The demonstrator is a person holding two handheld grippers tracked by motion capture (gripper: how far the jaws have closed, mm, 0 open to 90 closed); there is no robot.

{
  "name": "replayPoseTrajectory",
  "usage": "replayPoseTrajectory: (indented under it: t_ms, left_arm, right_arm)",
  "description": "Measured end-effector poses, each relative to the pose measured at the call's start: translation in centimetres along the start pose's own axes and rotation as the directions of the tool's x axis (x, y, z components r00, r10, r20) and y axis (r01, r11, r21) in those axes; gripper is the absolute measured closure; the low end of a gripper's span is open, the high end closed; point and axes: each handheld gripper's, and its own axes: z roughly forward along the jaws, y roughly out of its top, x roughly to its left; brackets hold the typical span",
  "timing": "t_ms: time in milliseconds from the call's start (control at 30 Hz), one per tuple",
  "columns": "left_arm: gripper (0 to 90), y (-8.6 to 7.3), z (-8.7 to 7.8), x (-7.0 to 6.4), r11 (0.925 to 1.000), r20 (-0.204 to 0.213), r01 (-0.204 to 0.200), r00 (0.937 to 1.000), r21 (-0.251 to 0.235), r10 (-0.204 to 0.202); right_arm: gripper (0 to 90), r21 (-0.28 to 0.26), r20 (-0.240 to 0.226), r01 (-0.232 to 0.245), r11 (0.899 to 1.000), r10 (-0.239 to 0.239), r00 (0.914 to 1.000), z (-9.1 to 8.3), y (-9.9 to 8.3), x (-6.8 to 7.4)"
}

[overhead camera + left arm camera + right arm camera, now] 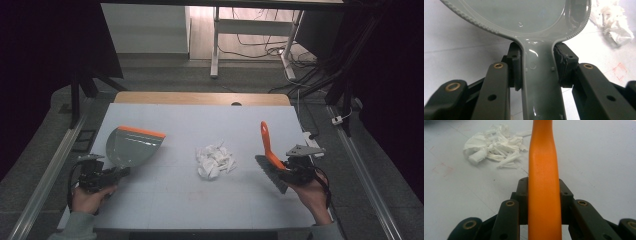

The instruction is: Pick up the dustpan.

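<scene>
Grey dustpan point(134, 147) lying on the table point(165, 200) at left, left claw point(120, 172) clamping its handle; paper scraps point(215, 161) sitting mid-table; right claw point(282, 165) gripping the orange brush point(267, 147) at right. Left gripper view: jaws squeezing dustpan handle point(541, 82), scraps point(614, 22) beyond. Right gripper view: jaws pinching brush handle point(544, 182), scraps point(494, 150) ahead-left.

Grey-green sleeves point(80, 227) at both wrists. Black left gripper point(102, 176) and right gripper point(295, 169), brass-ringed pivots on the linkage arms, black cable point(71, 180) looping off, grey three-cornered plate point(303, 149) atop the right.
</scene>
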Motion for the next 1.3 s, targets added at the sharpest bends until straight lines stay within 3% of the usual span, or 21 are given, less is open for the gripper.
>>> replayPoseTrajectory:
  t_ms: [267, 633, 767, 1133, 1300]
  left_arm:
    - [61.7, 0.1, -0.4, 0.0, 0.9979, 0.025, -0.062, 0.9977, -0.019, 0.062]
    - [61.7, 0.4, -1.2, -0.3, 0.9905, 0.067, -0.131, 0.9888, -0.043, 0.133]
    - [61.8, 0.5, -1.5, -0.8, 0.9822, 0.098, -0.182, 0.9777, -0.047, 0.186]
    - [61.7, 0.6, -1.5, -1.6, 0.9706, 0.14, -0.238, 0.9605, -0.038, 0.241]
    - [61.7, 0.6, -1.6, -2.1, 0.9614, 0.162, -0.273, 0.9478, -0.032, 0.275]
  right_arm:
    - [70.1, -0.014, 0.002, -0.003, 1.0, 0.003, 1.0, -0.1, 0.1, 0.0]
    - [70.2, -0.043, 0.003, -0.027, 0.999, 0.027, 0.9996, 0.2, 0.8, 0.0]
    - [70.1, -0.051, 0.005, -0.033, 0.998, 0.033, 0.9994, 0.5, 1.3, 0.1]
    - [70.2, -0.062, 0.0, -0.033, 0.998, 0.033, 0.9995, 1.7, 2.7, 0.6]
    - [70.1, -0.071, -0.006, -0.036, 0.997, 0.035, 0.9994, 2.2, 3.4, 0.9]
